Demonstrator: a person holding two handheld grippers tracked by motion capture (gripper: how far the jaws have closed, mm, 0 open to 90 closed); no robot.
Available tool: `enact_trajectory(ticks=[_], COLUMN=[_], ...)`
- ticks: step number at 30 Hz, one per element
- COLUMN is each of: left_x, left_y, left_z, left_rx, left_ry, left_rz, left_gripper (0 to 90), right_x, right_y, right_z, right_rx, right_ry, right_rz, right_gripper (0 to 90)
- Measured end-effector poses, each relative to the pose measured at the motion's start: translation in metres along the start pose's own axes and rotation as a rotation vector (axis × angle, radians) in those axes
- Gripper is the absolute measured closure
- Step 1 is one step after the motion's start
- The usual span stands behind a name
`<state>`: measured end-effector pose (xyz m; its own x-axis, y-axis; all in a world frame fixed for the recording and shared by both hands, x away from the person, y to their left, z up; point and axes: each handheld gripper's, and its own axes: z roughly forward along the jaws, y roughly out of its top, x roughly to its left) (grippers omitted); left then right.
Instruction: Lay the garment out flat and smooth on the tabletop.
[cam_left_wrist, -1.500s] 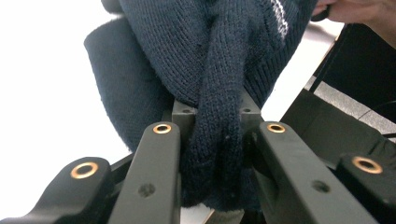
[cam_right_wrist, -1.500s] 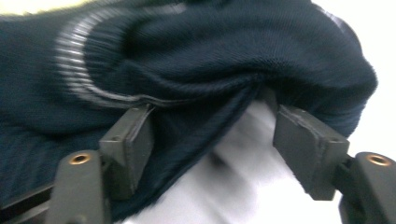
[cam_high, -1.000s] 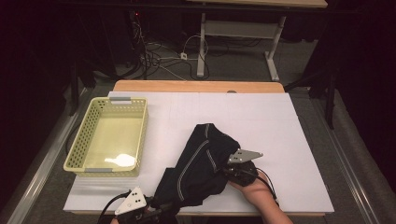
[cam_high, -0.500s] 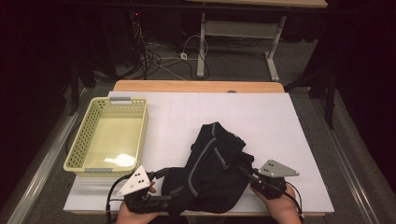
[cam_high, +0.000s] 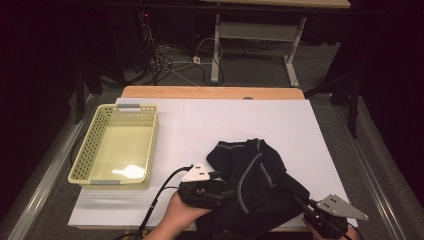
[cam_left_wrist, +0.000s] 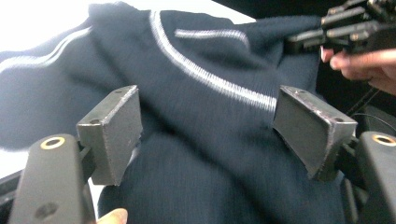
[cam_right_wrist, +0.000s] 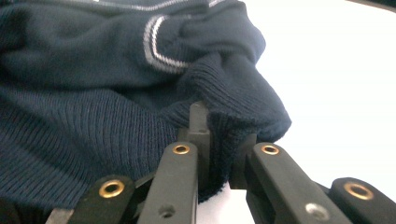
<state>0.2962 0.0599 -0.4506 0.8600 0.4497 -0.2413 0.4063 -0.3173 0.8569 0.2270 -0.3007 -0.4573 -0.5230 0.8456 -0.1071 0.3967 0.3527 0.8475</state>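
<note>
At the near edge of the white table (cam_high: 230, 120) we see a dark navy knit sweater (cam_high: 252, 187) with pale grey stripes lying crumpled, its lower part hanging over the table's front edge. Our left gripper (cam_high: 220, 184) sits at the sweater's left side, held in the left hand (cam_high: 175, 217); in the left gripper view its jaws stand wide apart, having just been opening, and the sweater fabric (cam_left_wrist: 210, 116) lies between and beyond the pads without being pressed by them. Our right gripper (cam_high: 300, 197) is at the sweater's right side near the table's front right corner. In the right gripper view its jaws are closed tight on a fold of the ribbed hem (cam_right_wrist: 233, 135), the knit bunched up between the pads. To the left, well apart from the sweater, a pale yellow perforated plastic basket (cam_high: 85, 155) rests on the table.
</note>
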Motion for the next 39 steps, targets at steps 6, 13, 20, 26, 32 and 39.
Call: enact_trajectory(ticks=[6, 13, 20, 26, 32, 39], left_x=[0.0, 0.01, 0.006, 0.0, 0.002, 0.004], left_y=[0.017, 0.006, 0.002, 0.005, -0.001, -0.018], left_z=[0.035, 0.061, 0.051, 0.027, 0.0, -0.034], left_rx=[0.079, 0.2, 0.153, 0.088, 0.026, -0.015], left_ry=[0.0, -0.098, -0.118, -0.072, -0.047, 0.025], left_rz=[-0.012, -0.076, 0.004, 0.066, 0.043, 0.024], left_gripper=[23.2, 36.1, 73.3, 75.1, 74.9, 75.0], right_x=[0.009, 0.011, 0.005, -0.006, -0.007, -0.002], right_y=[-0.015, -0.025, -0.019, -0.009, -0.001, 0.013], right_z=[-0.01, -0.016, -0.022, -0.027, -0.016, 0.024], right_rx=[0.038, 0.064, 0.02, -0.028, -0.02, 0.032], right_ry=[-0.008, -0.012, -0.055, -0.077, -0.042, 0.044], right_rz=[-0.012, 0.022, 0.082, 0.088, 0.057, 0.018], right_gripper=[85.2, 84.0, 51.2, 47.4, 47.0, 39.9])
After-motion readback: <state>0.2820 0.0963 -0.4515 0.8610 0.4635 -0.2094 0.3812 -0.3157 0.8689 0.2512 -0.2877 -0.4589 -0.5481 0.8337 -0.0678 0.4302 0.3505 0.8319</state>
